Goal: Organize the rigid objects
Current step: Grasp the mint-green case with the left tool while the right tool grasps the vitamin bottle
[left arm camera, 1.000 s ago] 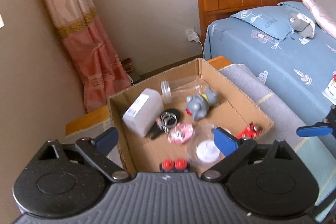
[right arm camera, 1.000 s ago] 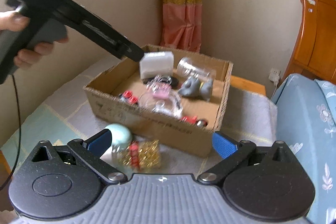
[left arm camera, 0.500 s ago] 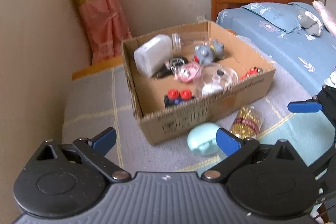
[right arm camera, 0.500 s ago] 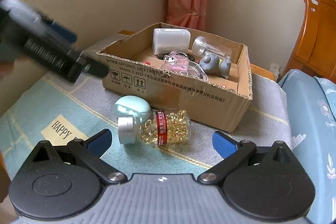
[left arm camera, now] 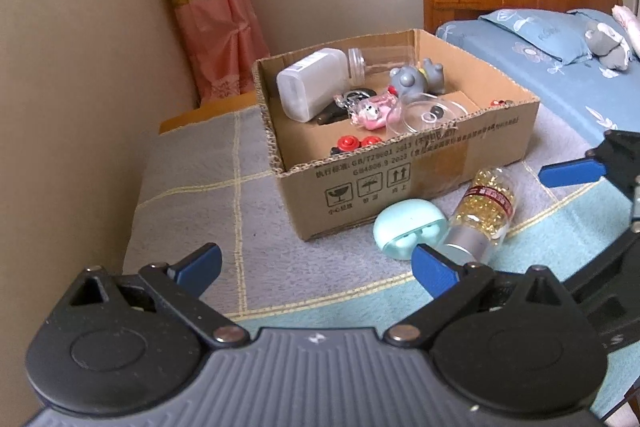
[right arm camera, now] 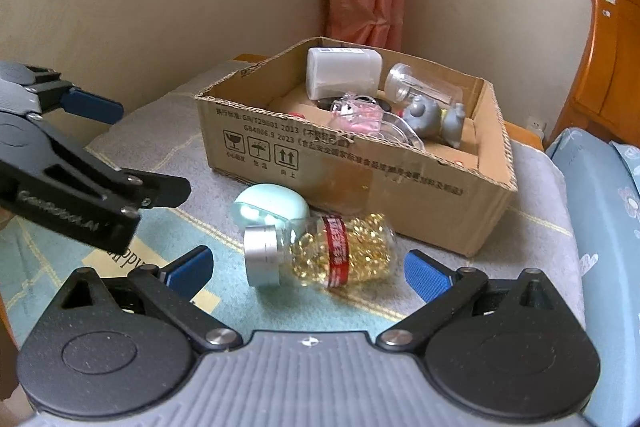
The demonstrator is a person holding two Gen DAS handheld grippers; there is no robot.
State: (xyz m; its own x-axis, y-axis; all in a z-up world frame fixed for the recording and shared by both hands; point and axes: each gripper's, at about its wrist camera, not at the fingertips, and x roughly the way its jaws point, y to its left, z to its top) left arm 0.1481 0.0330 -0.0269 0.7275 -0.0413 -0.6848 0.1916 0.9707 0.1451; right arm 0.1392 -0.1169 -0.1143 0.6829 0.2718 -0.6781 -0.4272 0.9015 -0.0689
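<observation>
Only the right wrist view shows the capsule bottle's (right arm camera: 340,253) silver cap — both grippers' fingers spread, empty.

The capsule bottle (right arm camera: 340,253) is hemmed behind by the cardboard box (right arm camera: 360,179) and earbud case (right arm camera: 272,205); its near side lies open.

The cardboard box (right arm camera: 352,163) wall hides the red-capped item (left arm camera: 354,143) from the right; the right claw (left arm camera: 592,183) is edge-cropped.

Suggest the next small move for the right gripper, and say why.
Probably ease the open right gripper forward around the capsule bottle: it lies on its side outside the cardboard box, touching the mint case, directly ahead between the fingers.
</observation>
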